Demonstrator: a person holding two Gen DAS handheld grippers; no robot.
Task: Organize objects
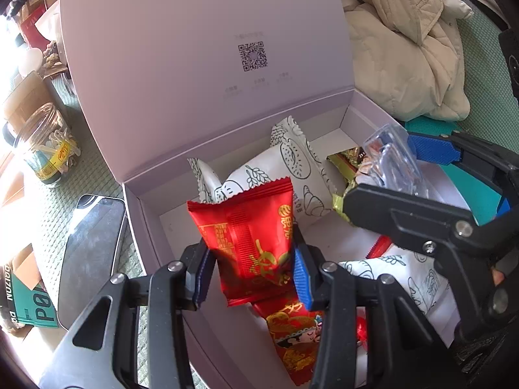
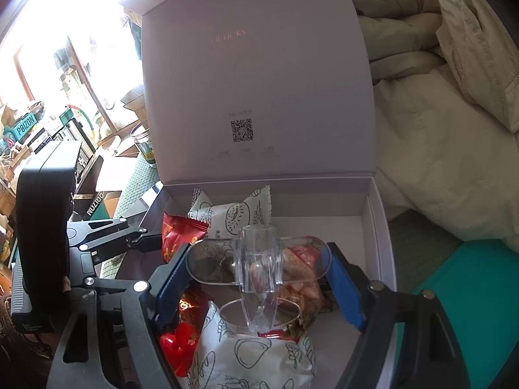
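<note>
An open pale lilac gift box (image 1: 142, 214) holds several snack packets. My left gripper (image 1: 251, 272) is shut on a red snack packet (image 1: 249, 236) and holds it upright over the box's left part. White packets with line drawings (image 1: 282, 168) lie behind it. My right gripper (image 2: 259, 278) is shut on a clear plastic piece (image 2: 259, 259) and holds it above the box's middle. The same piece shows in the left wrist view (image 1: 389, 159) at the right. The red packet (image 2: 178, 230) and the left gripper (image 2: 152, 236) show at the left of the right wrist view.
A phone (image 1: 87, 253) lies left of the box on a green mat. A clear jar (image 1: 48, 142) stands further left. A cream jacket (image 1: 405, 48) lies behind right. The lid (image 2: 259, 81) stands upright at the back. A teal surface (image 2: 470, 275) is at the right.
</note>
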